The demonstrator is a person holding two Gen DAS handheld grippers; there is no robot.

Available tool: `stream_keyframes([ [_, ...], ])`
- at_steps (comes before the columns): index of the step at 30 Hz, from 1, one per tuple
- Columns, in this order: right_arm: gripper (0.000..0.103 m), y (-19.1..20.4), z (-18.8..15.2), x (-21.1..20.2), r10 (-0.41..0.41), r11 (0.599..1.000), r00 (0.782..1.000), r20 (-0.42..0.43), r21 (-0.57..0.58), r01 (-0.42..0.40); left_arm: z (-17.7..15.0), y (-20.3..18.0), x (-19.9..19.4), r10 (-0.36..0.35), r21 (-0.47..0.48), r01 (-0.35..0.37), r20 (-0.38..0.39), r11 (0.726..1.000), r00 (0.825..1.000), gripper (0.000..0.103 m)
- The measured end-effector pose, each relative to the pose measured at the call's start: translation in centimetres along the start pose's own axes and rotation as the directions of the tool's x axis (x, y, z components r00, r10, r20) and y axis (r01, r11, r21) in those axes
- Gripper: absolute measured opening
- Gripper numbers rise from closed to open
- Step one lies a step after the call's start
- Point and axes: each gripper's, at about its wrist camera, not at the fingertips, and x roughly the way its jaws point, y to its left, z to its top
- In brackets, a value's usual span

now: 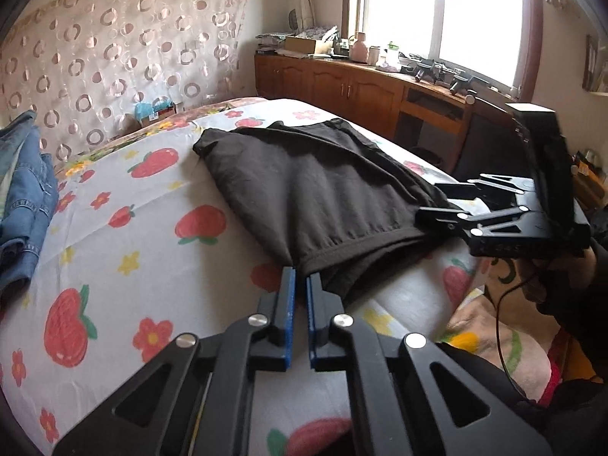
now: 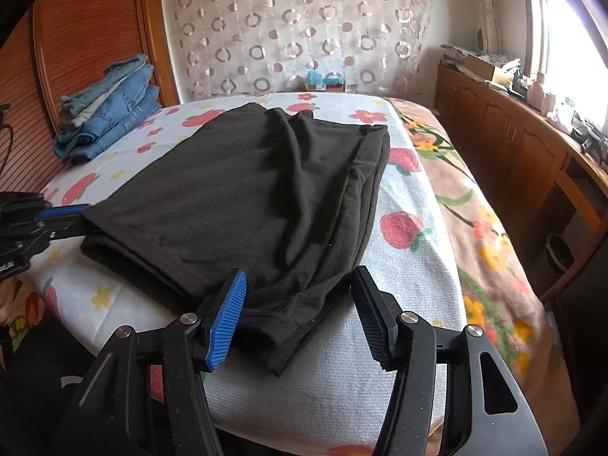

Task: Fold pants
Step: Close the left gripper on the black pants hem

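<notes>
No brand name or legible writing shows anywhere; a faint pale marking on the body of the left hand-held gripper at the left edge of the right wrist view is too small to read. The black pants (image 2: pixel 243 190) lie folded in layers on the bed (image 2: pixel 410 277), on its white sheet printed with strawberries and flowers, the hemmed edges at the near side and the far end reaching toward the patterned curtain (image 2: pixel 300 26). The left hand-held gripper (image 1: pixel 300 285) is levelled low over the sheet, pointing along the bed, its blue-padded fingers (image 1: pixel 290 304) nearly together and pinching the near corner of the pants, where the cloth bunches into the narrow gap. The right hand-held gripper (image 2: pixel 298 288) sits at the opposite near corner, angled slightly down over the bed's edge, its jaws spread wide with the corner of the fabric lying loose between the blue ribbed pad (image 2: pixel 226 323) and the darker one; neither pad presses the cloth. In the left wrist view a gloved hand (image 1: pixel 562 277) holds that gripper from the right side. A stack of folded blue jeans (image 2: pixel 110 106) rests well apart, against the wooden headboard (image 2: pixel 91 26). A wooden cabinet (image 1: pixel 357 87) with clutter on top runs under the bright window (image 1: pixel 440 11).
</notes>
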Motion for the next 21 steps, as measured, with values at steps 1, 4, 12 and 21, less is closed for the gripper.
stream_keyframes([
  [1,0.058,0.0,0.0,0.0,-0.002,1.0,1.0,0.0,-0.001,0.002,-0.1,-0.1,-0.1,-0.001,0.003,0.001,-0.002,1.0,1.0,0.0],
  [4,0.058,0.0,0.0,0.0,-0.002,1.0,1.0,0.002,-0.001,0.002,-0.4,-0.4,-0.3,0.004,0.007,-0.004,-0.006,1.0,1.0,0.0],
  [12,0.058,0.0,0.0,0.0,-0.003,1.0,1.0,0.003,-0.002,0.003,-0.2,0.0,-0.2,0.058,-0.006,-0.059,-0.009,0.998,0.998,0.011],
  [21,0.058,-0.3,0.3,-0.2,-0.005,1.0,1.0,0.004,0.013,0.005,-0.5,-0.6,1.2,0.015,0.014,-0.014,-0.062,1.0,0.998,0.032],
])
